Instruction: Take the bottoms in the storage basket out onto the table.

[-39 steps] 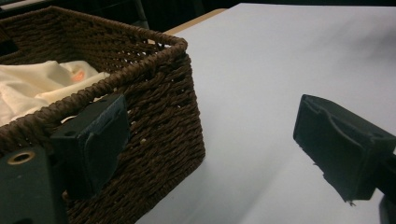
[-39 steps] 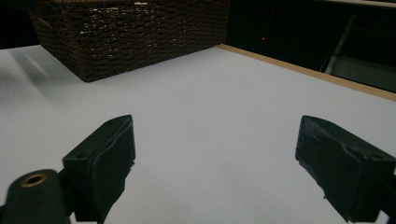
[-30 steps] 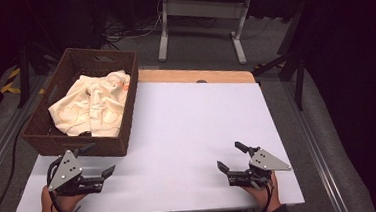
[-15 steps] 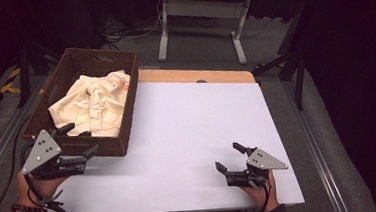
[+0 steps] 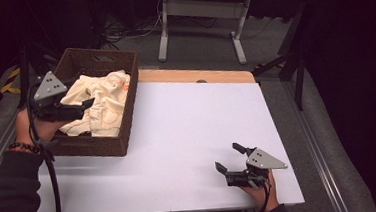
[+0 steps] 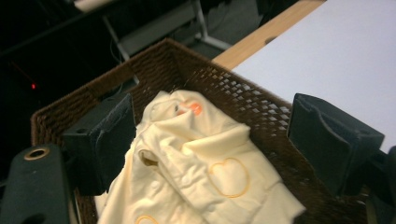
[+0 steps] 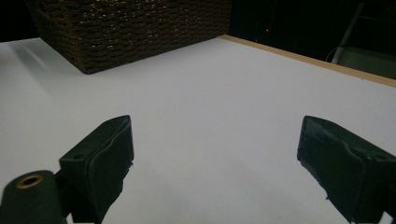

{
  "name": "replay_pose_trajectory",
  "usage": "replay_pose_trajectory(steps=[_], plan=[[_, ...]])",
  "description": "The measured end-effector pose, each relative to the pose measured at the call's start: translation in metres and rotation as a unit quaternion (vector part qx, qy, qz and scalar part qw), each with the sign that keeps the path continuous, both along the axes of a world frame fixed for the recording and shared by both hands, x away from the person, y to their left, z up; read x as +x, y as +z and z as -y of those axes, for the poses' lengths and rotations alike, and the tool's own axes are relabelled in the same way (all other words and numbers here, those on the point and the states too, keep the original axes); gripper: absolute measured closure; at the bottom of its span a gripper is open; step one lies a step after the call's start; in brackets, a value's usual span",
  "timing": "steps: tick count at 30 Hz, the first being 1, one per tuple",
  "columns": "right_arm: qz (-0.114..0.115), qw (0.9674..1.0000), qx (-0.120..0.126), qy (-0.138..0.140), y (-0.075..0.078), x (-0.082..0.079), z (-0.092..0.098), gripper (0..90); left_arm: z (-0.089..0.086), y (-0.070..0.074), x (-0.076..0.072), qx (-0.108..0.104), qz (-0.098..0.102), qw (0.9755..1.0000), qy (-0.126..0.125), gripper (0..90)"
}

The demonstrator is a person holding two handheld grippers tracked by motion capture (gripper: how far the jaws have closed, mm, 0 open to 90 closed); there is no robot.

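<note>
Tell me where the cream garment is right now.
In the high view the cream garment lies crumpled inside the brown wicker basket at the table's left side, directly under the open left claw, which hovers above it.

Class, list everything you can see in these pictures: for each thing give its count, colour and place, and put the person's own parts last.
basket: one, dark brown wicker, left side of the table
garment: one, cream with orange outlines, crumpled inside the basket
table: one, white top with a wooden far edge
desk frame: one, grey, on the floor beyond the table
left gripper: one, black, jaws open above the garment
right gripper: one, black, jaws open, low over the table's near right
</note>
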State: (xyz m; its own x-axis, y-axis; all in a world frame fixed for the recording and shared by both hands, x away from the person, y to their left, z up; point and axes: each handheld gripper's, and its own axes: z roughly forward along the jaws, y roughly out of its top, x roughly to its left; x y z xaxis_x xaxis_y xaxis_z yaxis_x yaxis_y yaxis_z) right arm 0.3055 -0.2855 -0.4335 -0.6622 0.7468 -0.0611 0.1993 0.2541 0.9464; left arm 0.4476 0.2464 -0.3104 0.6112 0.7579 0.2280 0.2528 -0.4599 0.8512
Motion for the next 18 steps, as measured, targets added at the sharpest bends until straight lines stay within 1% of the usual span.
replay_pose_trajectory(steps=[1,2,4,5,6,7,8,9,11,12,13,14,16,18], plan=[[-0.002,1.0000,-0.001,-0.001,-0.001,0.001,0.000,11.3,0.001,0.000,0.009,0.005,-0.007,1.0000,0.002,17.0],[-0.003,1.0000,-0.001,-0.001,-0.001,0.001,0.000,11.3,0.001,-0.001,0.015,0.005,-0.014,0.9999,0.005,17.4],[-0.004,1.0000,-0.003,0.000,-0.002,0.002,0.000,11.3,0.002,-0.003,0.034,0.013,-0.037,0.9991,0.016,17.3],[-0.004,1.0000,-0.005,0.001,-0.002,0.002,0.000,11.3,0.003,-0.006,0.043,0.018,-0.050,0.9984,0.019,17.2],[-0.004,1.0000,-0.005,0.002,-0.002,0.002,0.000,11.3,0.004,-0.008,0.048,0.026,-0.058,0.9977,0.023,17.9],[-0.004,1.0000,-0.005,0.002,-0.002,0.002,0.000,11.3,0.004,-0.012,0.057,0.032,-0.069,0.9968,0.027,17.9],[-0.006,1.0000,-0.004,0.002,-0.003,0.002,0.000,11.3,0.005,-0.014,0.062,0.031,-0.080,0.9958,0.031,18.9],[-0.007,1.0000,-0.004,0.002,-0.003,0.002,0.000,11.2,0.006,-0.019,0.071,0.038,-0.086,0.9948,0.038,18.6],[-0.007,1.0000,-0.004,0.003,-0.004,0.003,0.000,11.0,0.005,-0.024,0.082,0.042,-0.103,0.9926,0.048,18.8],[-0.008,1.0000,-0.004,0.003,-0.004,0.003,-0.001,10.8,0.005,-0.028,0.092,0.048,-0.118,0.9898,0.063,18.6],[-0.008,1.0000,-0.004,0.003,-0.004,0.003,-0.001,10.8,0.005,-0.028,0.092,0.048,-0.118,0.9898,0.063,18.3],[-0.009,0.9999,-0.005,0.004,-0.004,0.003,-0.001,10.7,0.005,-0.030,0.097,0.052,-0.130,0.9878,0.069,18.3],[-0.009,0.9999,-0.007,0.006,-0.005,0.004,-0.001,10.7,0.005,-0.034,0.105,0.049,-0.150,0.9843,0.079,18.3],[-0.012,0.9999,-0.006,0.007,-0.006,0.004,0.000,10.7,0.007,-0.040,0.111,0.060,-0.171,0.9800,0.083,17.5]])
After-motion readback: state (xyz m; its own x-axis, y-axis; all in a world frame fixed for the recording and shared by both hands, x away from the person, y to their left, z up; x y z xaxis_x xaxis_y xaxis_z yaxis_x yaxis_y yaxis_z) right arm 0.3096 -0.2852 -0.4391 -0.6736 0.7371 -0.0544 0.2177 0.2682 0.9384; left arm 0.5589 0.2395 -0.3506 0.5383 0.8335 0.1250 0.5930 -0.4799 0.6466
